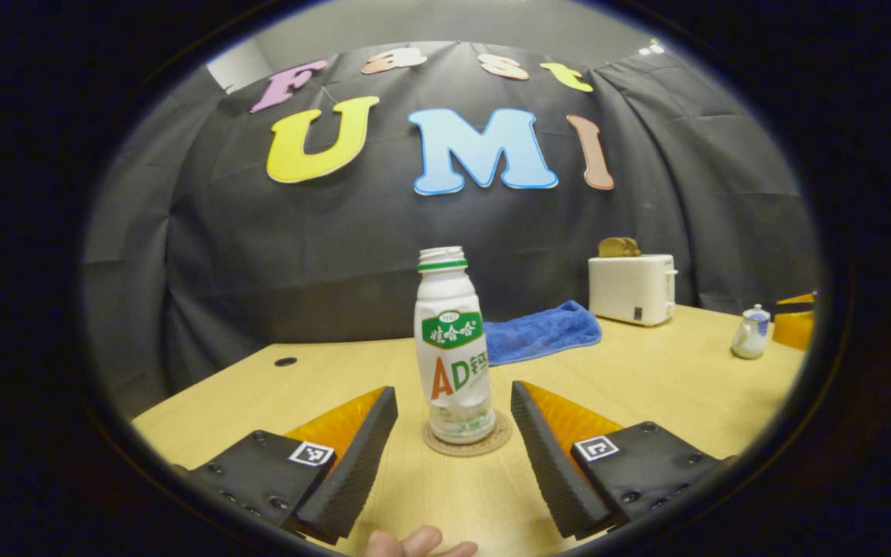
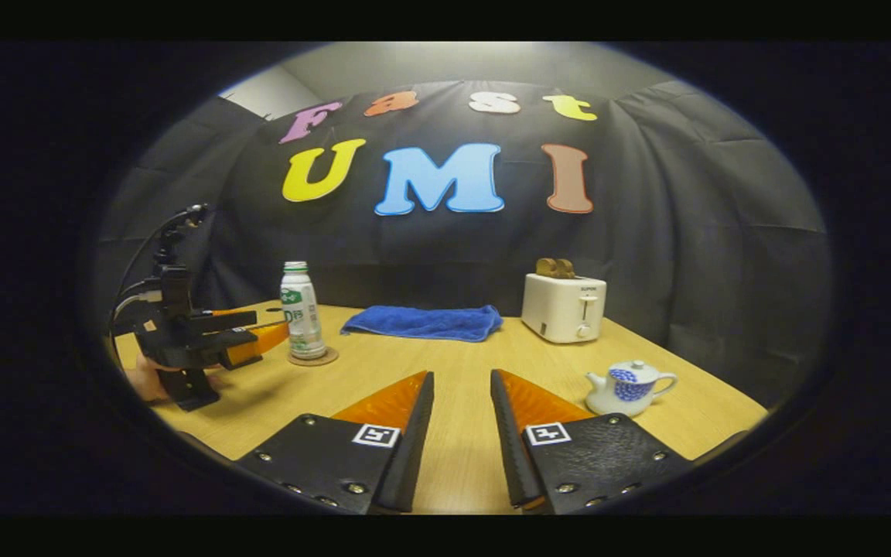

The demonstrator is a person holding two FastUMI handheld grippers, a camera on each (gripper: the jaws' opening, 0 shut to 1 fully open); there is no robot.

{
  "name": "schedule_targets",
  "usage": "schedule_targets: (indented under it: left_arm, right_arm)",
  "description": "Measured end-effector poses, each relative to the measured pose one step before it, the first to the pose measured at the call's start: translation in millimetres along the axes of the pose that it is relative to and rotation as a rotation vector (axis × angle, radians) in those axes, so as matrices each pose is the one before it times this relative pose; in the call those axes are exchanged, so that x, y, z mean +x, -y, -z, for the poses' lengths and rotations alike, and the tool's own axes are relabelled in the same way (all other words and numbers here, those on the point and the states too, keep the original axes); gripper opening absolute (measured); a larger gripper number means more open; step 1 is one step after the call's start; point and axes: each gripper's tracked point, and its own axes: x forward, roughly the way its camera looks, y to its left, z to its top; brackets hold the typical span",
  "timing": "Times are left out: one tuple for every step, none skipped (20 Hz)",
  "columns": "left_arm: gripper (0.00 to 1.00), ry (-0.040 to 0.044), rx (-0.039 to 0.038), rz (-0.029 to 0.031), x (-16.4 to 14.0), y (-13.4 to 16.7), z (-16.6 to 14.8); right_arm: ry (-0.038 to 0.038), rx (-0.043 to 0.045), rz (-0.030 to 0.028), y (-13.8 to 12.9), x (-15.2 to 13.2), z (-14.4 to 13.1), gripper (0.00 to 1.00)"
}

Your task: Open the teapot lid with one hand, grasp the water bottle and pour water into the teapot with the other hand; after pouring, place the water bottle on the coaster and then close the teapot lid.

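Note:
A white water bottle (image 1: 453, 348) with a green label stands upright on a round coaster (image 1: 467, 447), straight ahead of my left gripper (image 1: 452, 391). That gripper is open; its fingers flank the bottle's lower part without touching it. The right gripper view has the same bottle (image 2: 302, 309) and coaster (image 2: 312, 358) at the far left, with the left gripper (image 2: 260, 334) reaching up to them. My right gripper (image 2: 461, 377) is open over bare table and holds nothing. The white-and-blue teapot (image 2: 627, 387), lid on, sits just right of it, small and far right as teapot (image 1: 751, 333).
A white toaster (image 2: 564, 307) with toast in it stands at the back, and a blue towel (image 2: 422, 321) lies left of it against the wall. A hand (image 2: 144, 383) holds the left gripper near the wooden table's (image 2: 461, 348) left edge.

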Motion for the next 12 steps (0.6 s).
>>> schedule_targets:
  left_arm:
    - [0.97,0.02744,-0.01011,-0.00258,-19.75,10.16,-9.18]
    - [0.98,0.02223,-0.00992,-0.01003,-14.73,9.78,-7.5]
    - [0.99,0.02288,-0.00638,0.0008,-14.09,12.95,-6.88]
    - [1.0,0.01329,-0.00182,0.00557,-10.92,14.71,-3.19]
    - [0.89,0.0052,-0.00079,-0.00079,-8.88,10.33,-2.98]
    - [1.0,0.00264,-0.01092,0.00006,-6.15,5.77,-1.8]
    - [1.0,-0.00378,-0.00786,0.01246,-4.41,9.24,2.08]
    - [1.0,-0.00523,-0.01306,-0.01173,-3.63,-0.6,2.12]
    - [1.0,-0.00668,-0.00942,-0.02441,-0.21,-7.4,3.55]
    - [1.0,-0.00941,-0.01981,-0.00716,2.42,-2.44,4.4]
    - [1.0,-0.01338,-0.02257,0.00651,0.61,2.9,5.56]
    - [1.0,-0.0145,-0.0147,-0.0014,0.66,-0.22,5.84]
  right_arm:
    - [0.00528,-0.00209,-0.01113,-9.75,2.48,0.59,0.45]
    - [0.00805,-0.00132,-0.01197,-9.74,2.42,-0.36,0.45]
    - [0.01203,0.00315,-0.00665,-9.45,3.18,-1.3,0.45]
    - [0.00663,0.00249,-0.00924,-9.38,1.69,-1.48,0.45]
    - [0.00995,-0.00302,-0.00819,-9.63,0.86,-0.69,0.45]
    - [0.01479,-0.00479,0.00046,-6.53,-0.77,-3.93,0.45]
    - [0.01298,-0.00672,0.00032,-4.24,-2.59,-2.33,0.45]
    - [0.01377,-0.0136,0.02202,1.81,-3.15,-2.45,0.45]
    - [0.01252,-0.00363,0.01064,1.13,-2.17,-5.04,0.45]
    - [0.00251,0.01843,-0.00692,-3.58,0.67,2.91,0.45]
    - [-0.00498,0.01461,-0.00631,-3.33,0.55,3.05,0.46]
    - [-0.00044,0.00157,0.00889,0.49,-0.02,1.6,0.46]
